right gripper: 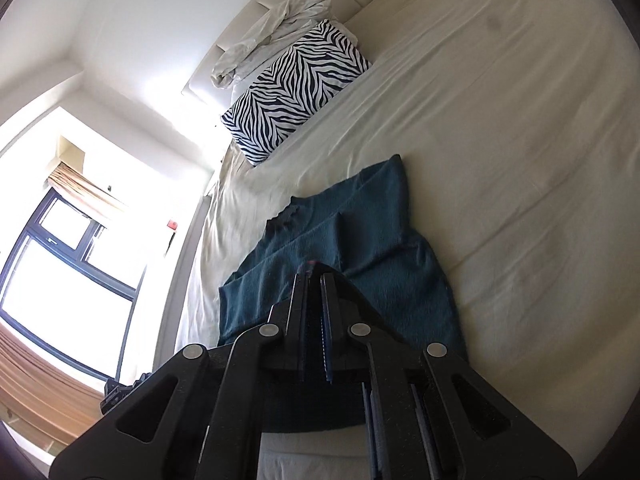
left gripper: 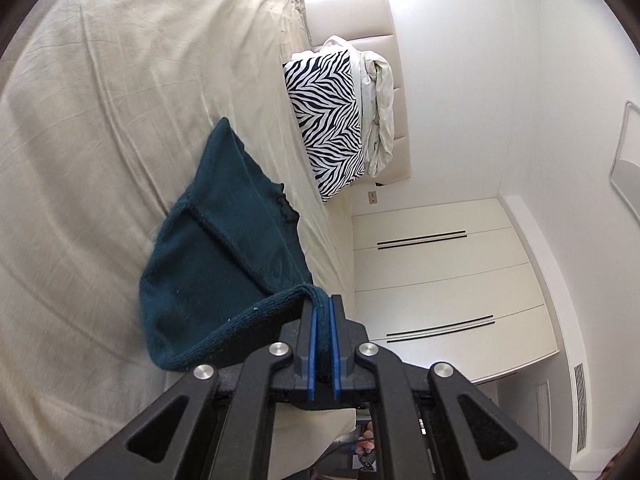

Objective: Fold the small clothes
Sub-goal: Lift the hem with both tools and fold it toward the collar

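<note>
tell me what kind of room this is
Most likely a bedroom: a bed with a cream sheet, a zebra-print pillow against a padded headboard, and built-in wardrobe doors. Both grippers hold a teal knit garment.

Left tongs (left gripper: 323, 312) pinch the teal sweater's (left gripper: 224, 248) ribbed hem above the bedsheet (left gripper: 100, 120).

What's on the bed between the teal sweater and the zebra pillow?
Nothing but bare cream sheet lies between the teal sweater and the zebra pillow; the right wrist view shows it best.
</note>
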The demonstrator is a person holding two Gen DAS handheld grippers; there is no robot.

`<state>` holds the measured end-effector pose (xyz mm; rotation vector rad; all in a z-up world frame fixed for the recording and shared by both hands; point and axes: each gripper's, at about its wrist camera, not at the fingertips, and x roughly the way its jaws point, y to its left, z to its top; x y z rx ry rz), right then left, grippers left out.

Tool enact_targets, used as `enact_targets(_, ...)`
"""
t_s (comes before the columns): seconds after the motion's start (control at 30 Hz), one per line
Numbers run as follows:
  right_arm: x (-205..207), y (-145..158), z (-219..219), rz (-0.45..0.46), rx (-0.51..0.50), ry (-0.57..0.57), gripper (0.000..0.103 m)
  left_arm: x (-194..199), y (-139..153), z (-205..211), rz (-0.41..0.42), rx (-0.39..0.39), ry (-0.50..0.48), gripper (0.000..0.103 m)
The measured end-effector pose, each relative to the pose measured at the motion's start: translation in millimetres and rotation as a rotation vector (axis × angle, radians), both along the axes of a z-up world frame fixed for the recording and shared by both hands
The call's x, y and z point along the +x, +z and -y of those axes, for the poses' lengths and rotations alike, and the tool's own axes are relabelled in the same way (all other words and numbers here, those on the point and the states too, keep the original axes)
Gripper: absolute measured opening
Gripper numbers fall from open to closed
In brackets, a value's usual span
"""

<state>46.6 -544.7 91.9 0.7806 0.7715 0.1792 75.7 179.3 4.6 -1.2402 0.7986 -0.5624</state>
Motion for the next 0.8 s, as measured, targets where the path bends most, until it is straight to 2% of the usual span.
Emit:
enact_targets(0.2,62,-6,7,-0.005,-0.043,-0.033,0.005,58,-8,9,-0.033,-0.013,0.023,0.006)
enact_targets(0.3,82,-19,-4,-0.030,-0.097,0.031,0.005,77,-12,17,-0.047,0.058,0.010,0.006)
enact_targets(0.47,74,-48,-46,-0.106,-0.326,0.229,0.008,59,-30,22,-0.068,0.175,-0.054,0.007)
enact_targets(0.57,75,-74,-52,-0.163,-0.319,0.300,0.013,40,-51,15,-0.118,0.179,-0.054,0.007)
enact_targets(0.7,85,-94,-51,-0.197,-0.312,0.299,0.027,18,-61,8,-0.139,0.178,-0.041,0.007)
enact_targets(0.77,88,-101,-52,-0.205,-0.326,0.294,0.040,9,-60,7,-0.137,0.180,-0.047,0.007)
enact_targets(0.8,90,-103,-55,-0.204,-0.335,0.298,0.051,7,-59,7,-0.135,0.186,-0.053,0.007)
